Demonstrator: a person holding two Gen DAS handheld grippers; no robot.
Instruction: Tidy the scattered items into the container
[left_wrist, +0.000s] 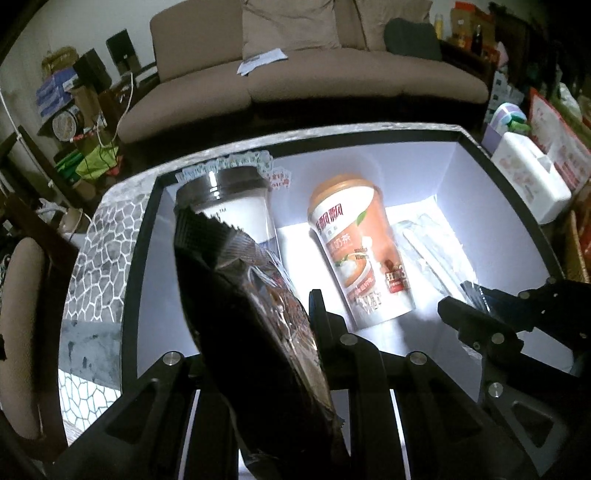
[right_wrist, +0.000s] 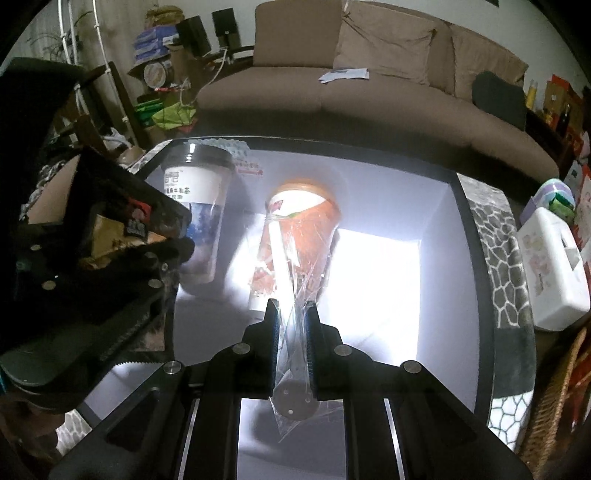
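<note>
Straw (right_wrist: 282, 266), light and slippery in its sleeve, sits pinched mid-length in my right claw (right_wrist: 291, 321); left claw (left_wrist: 266, 314) clamps a crinkly snack bag (left_wrist: 236, 280).

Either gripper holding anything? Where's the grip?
Left gripper: dark snack packet, gripped mid-body. Right gripper: wrapped straw, gripped near its lower end.

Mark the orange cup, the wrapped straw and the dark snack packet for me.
orange cup (left_wrist: 360, 251), left wrist view, on its printed side.
wrapped straw (right_wrist: 282, 273), right wrist view, on the white shaft.
dark snack packet (left_wrist: 240, 295), left wrist view, on its dark face.
</note>
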